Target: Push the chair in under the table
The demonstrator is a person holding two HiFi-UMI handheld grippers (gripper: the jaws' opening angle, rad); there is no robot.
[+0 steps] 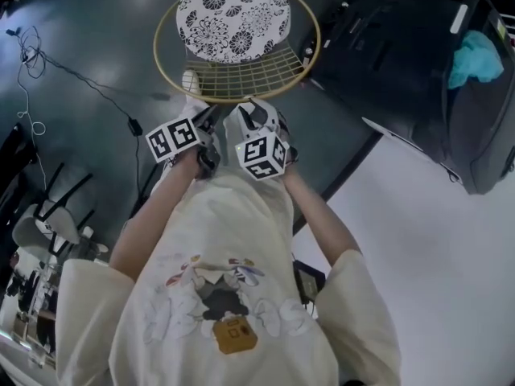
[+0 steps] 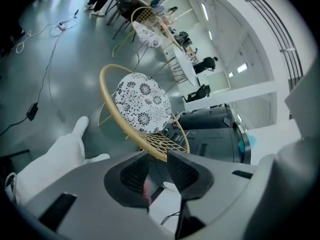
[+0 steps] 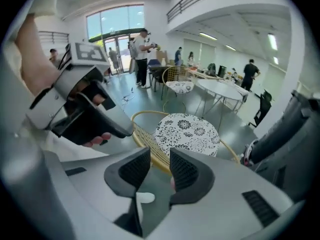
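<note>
Squarely ahead on the glossy dark grey floor (image 1: 96, 47): round chair (image 1: 241, 87) of thin gold wire, with a hoop rim, an open lattice back and a flat disc cushion (image 1: 233, 14) in black-and-white flower print. Standing out on the floor, clear of the smooth white counter (image 1: 434, 248) at the right of the head view, not under it. Matte grey left gripper (image 2: 157, 155): ribbed black jaws parted by a narrow gap, holding nothing, with the wire rim just beyond the tips; touching or not, hard to tell. Same for the right gripper (image 3: 160, 156): ribbed jaws parted and empty, lattice and cushion just past them. Beside the counter, a bulky black bin (image 1: 402, 63) with crumpled teal cloth (image 1: 475, 59) inside. Over the floor, a thin snaking cable (image 1: 80, 75)
</note>
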